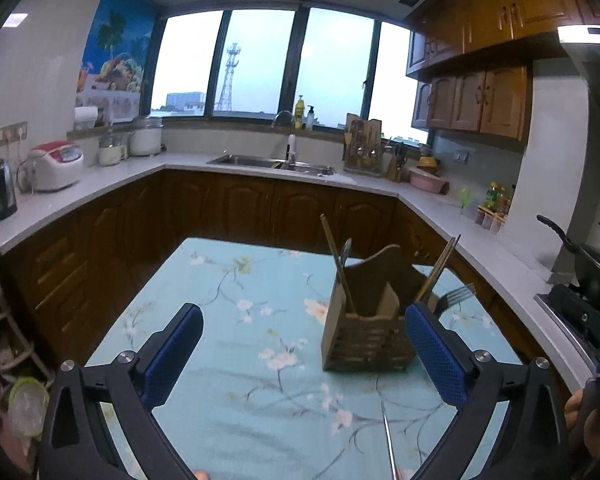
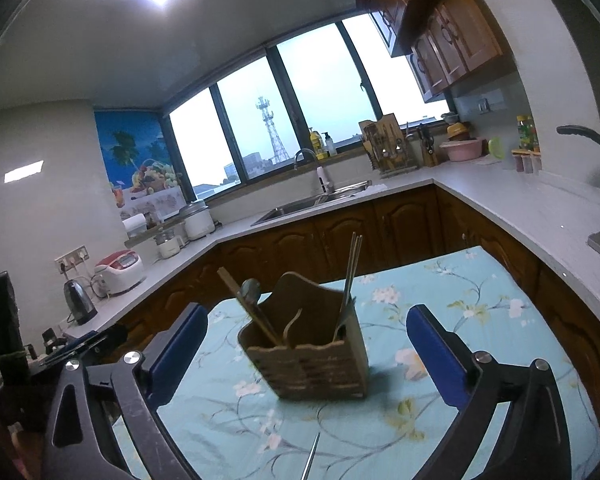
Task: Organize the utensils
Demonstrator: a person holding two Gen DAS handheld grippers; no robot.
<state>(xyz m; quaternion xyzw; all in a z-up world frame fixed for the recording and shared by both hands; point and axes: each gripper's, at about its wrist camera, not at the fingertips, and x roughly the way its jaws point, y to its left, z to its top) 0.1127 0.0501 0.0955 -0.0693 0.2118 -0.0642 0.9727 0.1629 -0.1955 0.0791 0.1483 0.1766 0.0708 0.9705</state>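
left gripper (image 1: pixel 304 344) spread wide, blue pads apart, nothing between them, released. right gripper (image 2: pixel 306 344) same, jaws wide, empty. no earlier look to compare.

wooden utensil holder (image 1: pixel 366 340) stands upright on the floral tablecloth (image 1: pixel 236 320), right of centre in the left wrist view, just behind the right-hand blue pad which overlaps its corner. in the right wrist view the holder (image 2: pixel 312 360) sits mid-frame between the two pads, not touched by either.

inside it: brown wooden chopsticks (image 1: pixel 338 264) leaning left with a spoon (image 1: pixel 346 250) beside them, metal chopsticks (image 1: pixel 440 266) leaning right in another compartment, a fork (image 1: pixel 458 294) poking out at the right side, tines outward. which slot the fork sits in, cannot tell.

a thin metal rod tip (image 1: pixel 388 440) shows at the bottom edge of the left view, also at the bottom centre of the right view (image 2: pixel 312 456), lying loose on the cloth; what it is, unclear.

a hand (image 1: pixel 580 420) peeks in at lower right of the left view.
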